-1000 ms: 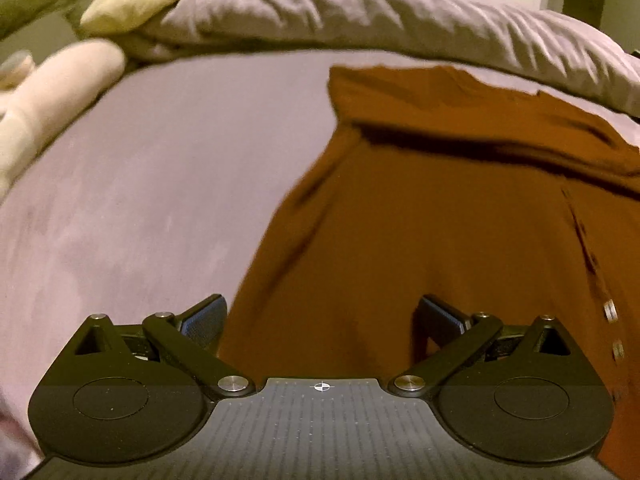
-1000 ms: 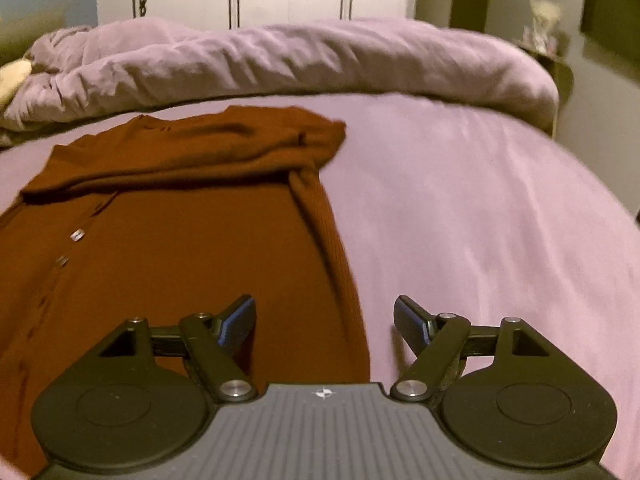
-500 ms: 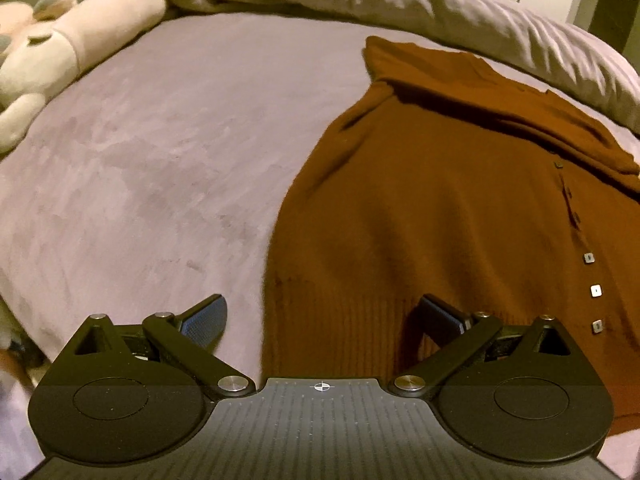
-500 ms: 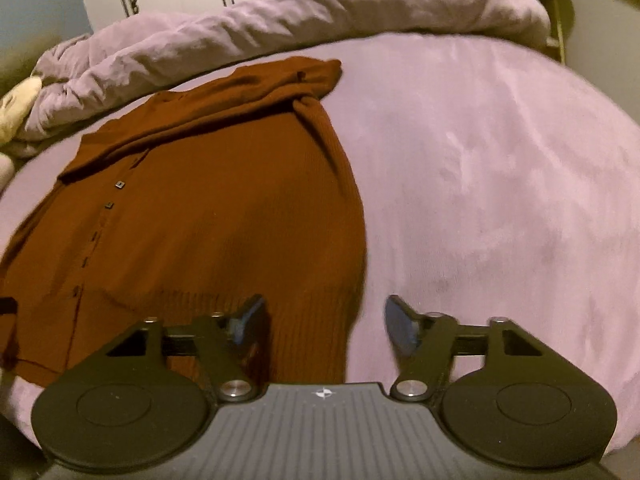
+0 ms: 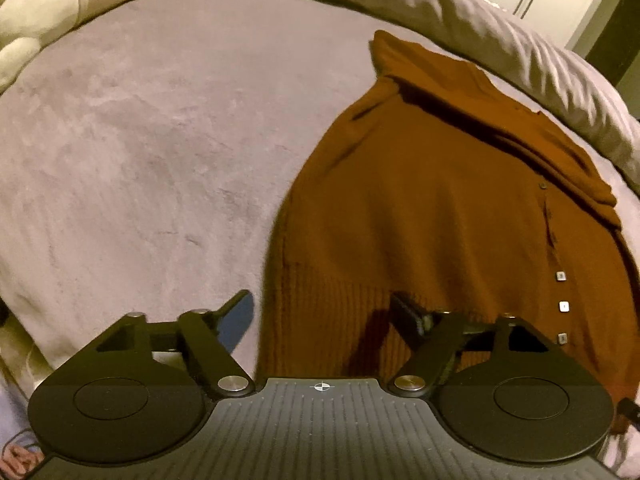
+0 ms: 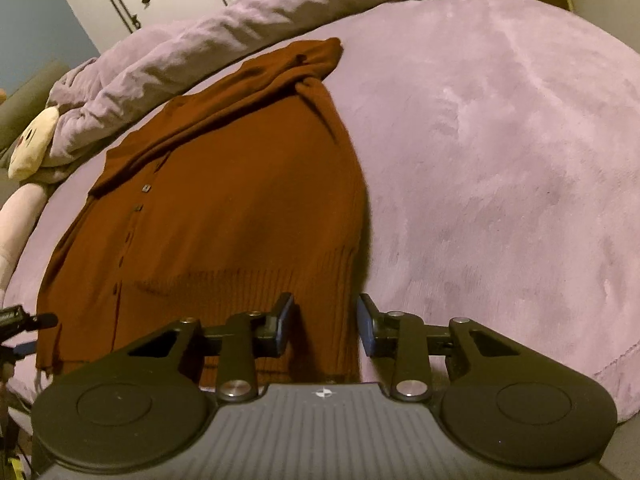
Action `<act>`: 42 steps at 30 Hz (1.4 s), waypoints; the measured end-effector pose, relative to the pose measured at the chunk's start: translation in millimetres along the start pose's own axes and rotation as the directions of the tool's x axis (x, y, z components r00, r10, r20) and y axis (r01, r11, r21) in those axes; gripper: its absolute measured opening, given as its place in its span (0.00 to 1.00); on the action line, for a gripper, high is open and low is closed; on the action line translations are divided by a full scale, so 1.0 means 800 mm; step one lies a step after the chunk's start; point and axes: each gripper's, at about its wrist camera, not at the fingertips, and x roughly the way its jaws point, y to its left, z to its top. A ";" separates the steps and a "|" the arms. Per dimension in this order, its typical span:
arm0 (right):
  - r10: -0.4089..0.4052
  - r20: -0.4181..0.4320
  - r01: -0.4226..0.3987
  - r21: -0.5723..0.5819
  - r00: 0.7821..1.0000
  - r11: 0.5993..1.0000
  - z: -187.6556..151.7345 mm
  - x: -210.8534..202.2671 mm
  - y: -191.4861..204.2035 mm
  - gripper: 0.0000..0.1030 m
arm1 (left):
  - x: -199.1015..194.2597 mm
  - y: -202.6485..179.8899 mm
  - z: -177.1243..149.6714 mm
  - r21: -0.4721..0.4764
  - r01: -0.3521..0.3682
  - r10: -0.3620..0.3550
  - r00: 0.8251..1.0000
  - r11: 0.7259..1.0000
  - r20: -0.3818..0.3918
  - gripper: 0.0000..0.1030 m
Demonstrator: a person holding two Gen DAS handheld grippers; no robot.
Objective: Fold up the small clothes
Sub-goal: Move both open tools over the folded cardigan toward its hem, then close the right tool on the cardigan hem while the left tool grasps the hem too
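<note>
My left claw [image 5: 322, 312] stands wide apart over the near left corner of the brown cardigan [image 5: 432, 208], which lies flat and buttoned on the bed [image 5: 132, 152] with its top part folded down across the chest. One finger [image 5: 238, 320] hangs over bare bedspread, the other [image 5: 408, 316] over the ribbed hem, so the side edge runs between them; if I close too shallow here I judge I pinch only the top layer and the back stays behind, dragging the fold crooked. If I dig too deep, I may catch the plush bedspread along with the knit. The plush toy [image 5: 52, 8] lies well off to the left and is no worry. My right claw [image 6: 325, 320] is also apart, though narrower, straddling the right corner of the hem [image 6: 320, 280], empty as far as I can see. The risk there is uneven timing: if one claw bites before the other, the hem skews and the loose folded sleeves [image 6: 256, 76] at the far end may slide out.
</note>
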 end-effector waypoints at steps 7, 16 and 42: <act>0.062 -0.028 -0.062 0.017 0.998 0.998 -0.006 -0.001 -0.004 0.31 | -0.007 0.021 0.000 -0.038 0.036 -0.038 0.998 0.999 -0.048 0.38; 0.121 -0.047 -0.117 0.082 0.992 0.990 -0.009 0.003 -0.015 0.14 | -0.005 0.040 0.002 -0.078 0.104 -0.113 0.986 0.992 -0.123 0.15; 0.398 0.026 -0.391 0.264 0.917 0.882 0.071 0.031 -0.011 0.05 | -0.021 -0.024 0.121 0.009 0.371 -0.369 0.926 0.929 -0.084 0.07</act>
